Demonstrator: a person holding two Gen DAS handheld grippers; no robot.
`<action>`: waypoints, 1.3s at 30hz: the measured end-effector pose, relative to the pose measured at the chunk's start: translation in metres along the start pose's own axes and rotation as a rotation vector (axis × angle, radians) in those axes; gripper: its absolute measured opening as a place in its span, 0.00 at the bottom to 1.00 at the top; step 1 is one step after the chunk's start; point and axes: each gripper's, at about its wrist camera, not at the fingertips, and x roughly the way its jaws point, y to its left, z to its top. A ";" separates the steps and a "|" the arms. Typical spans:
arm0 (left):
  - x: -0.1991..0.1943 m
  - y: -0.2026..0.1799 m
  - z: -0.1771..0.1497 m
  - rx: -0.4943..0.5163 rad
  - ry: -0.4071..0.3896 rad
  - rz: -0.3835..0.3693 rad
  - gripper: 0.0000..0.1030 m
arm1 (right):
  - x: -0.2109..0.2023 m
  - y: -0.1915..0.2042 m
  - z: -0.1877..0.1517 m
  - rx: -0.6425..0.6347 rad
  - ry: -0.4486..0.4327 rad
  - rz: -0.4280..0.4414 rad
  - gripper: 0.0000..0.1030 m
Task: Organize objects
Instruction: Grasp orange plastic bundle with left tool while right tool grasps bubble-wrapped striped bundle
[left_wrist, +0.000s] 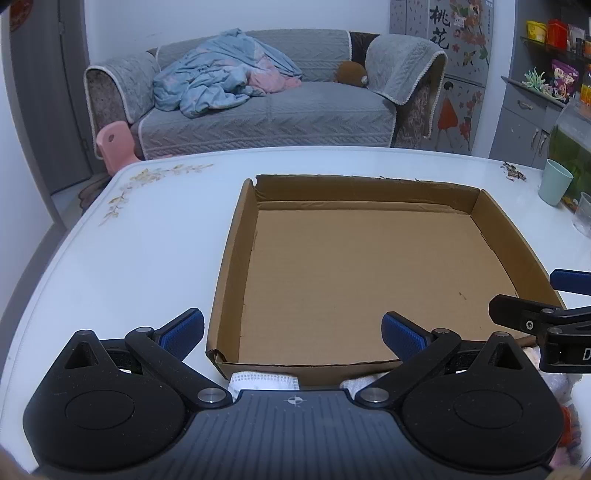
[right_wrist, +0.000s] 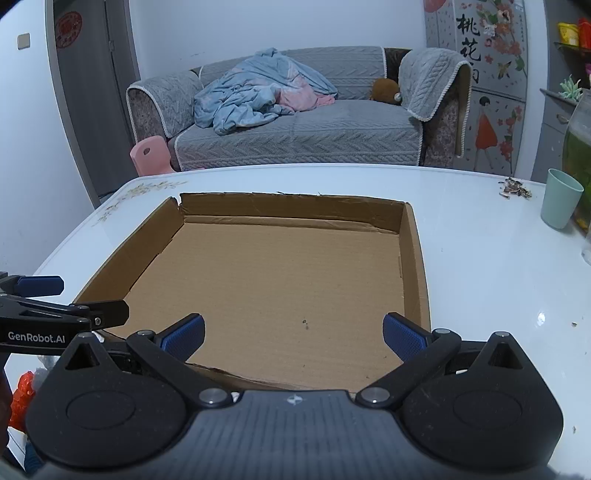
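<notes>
A shallow, empty cardboard tray (left_wrist: 236, 254) lies on the white table (left_wrist: 129, 266); it also shows in the right wrist view (right_wrist: 417, 258). My left gripper (left_wrist: 291, 334) is open and empty, hovering over the tray's near left corner. My right gripper (right_wrist: 293, 334) is open and empty over the tray's near edge. White cloth items (left_wrist: 264, 380) peek out below the tray's near wall, under my left gripper. An orange item (right_wrist: 22, 398) lies at the lower left of the right wrist view, partly hidden. The right gripper shows at the right edge of the left view (left_wrist: 554, 295).
A mint green cup (right_wrist: 561, 203) and a large glass jar (right_wrist: 580, 166) stand at the table's right edge, with a clear cup (left_wrist: 583, 218) nearby. Small debris (right_wrist: 515, 188) lies at the far right. A grey sofa (left_wrist: 266, 110) stands beyond the table.
</notes>
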 end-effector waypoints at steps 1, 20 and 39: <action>0.000 0.000 0.000 0.001 0.001 0.000 1.00 | 0.000 0.000 0.000 0.001 -0.001 0.000 1.00; -0.022 0.007 -0.006 0.020 -0.038 0.037 1.00 | -0.017 -0.001 0.001 -0.012 -0.028 0.000 1.00; -0.076 0.078 -0.106 -0.061 0.033 0.212 1.00 | -0.060 -0.038 -0.085 -0.099 0.007 -0.028 0.99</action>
